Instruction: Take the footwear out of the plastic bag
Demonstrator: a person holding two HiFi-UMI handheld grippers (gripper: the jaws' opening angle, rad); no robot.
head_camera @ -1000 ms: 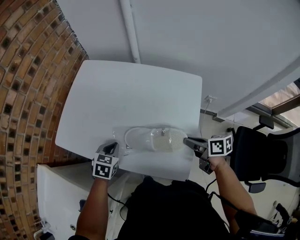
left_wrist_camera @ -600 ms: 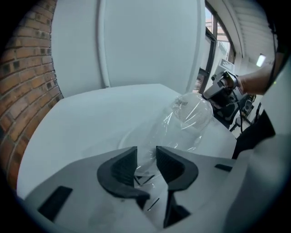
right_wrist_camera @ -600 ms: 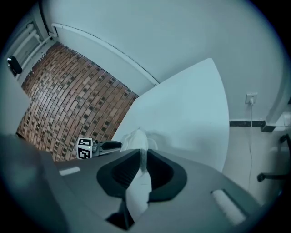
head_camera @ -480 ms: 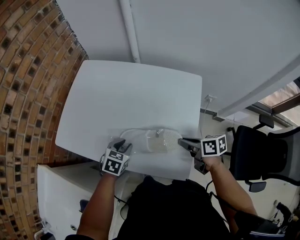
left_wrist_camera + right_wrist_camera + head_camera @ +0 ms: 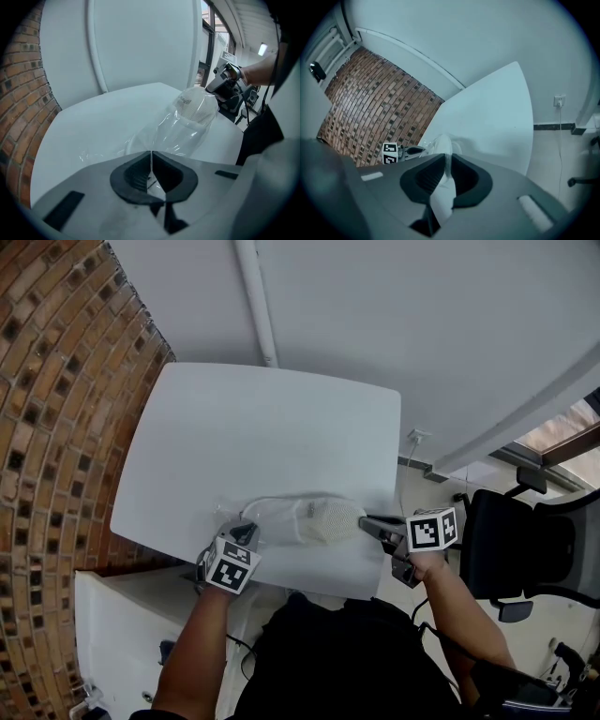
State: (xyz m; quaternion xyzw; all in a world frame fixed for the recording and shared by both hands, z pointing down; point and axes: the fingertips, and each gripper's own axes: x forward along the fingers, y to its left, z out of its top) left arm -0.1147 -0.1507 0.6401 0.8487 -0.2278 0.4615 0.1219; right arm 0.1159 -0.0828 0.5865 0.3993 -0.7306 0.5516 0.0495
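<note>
A clear plastic bag (image 5: 277, 516) lies near the front edge of the white table (image 5: 262, 427), with white mesh footwear (image 5: 330, 519) inside at its right end. My left gripper (image 5: 246, 536) sits at the bag's left end. Its jaws have just been closing, and the left gripper view shows them (image 5: 151, 155) shut with a thin fold of the bag's film (image 5: 161, 133) between the pads. My right gripper (image 5: 371, 523) is shut on the footwear's right end; white material (image 5: 442, 199) fills the gap between its jaws. The footwear (image 5: 196, 105) is lifted slightly.
A brick wall (image 5: 47, 427) runs along the table's left side. A white pipe (image 5: 255, 301) climbs the wall behind. A black office chair (image 5: 525, 559) stands to the right, and a low white surface (image 5: 112, 615) sits below the table's front left corner.
My left gripper moved right to the bag's left end, opened wide, then shut on the film. The right gripper stayed about where it was, still gripping the footwear end.
</note>
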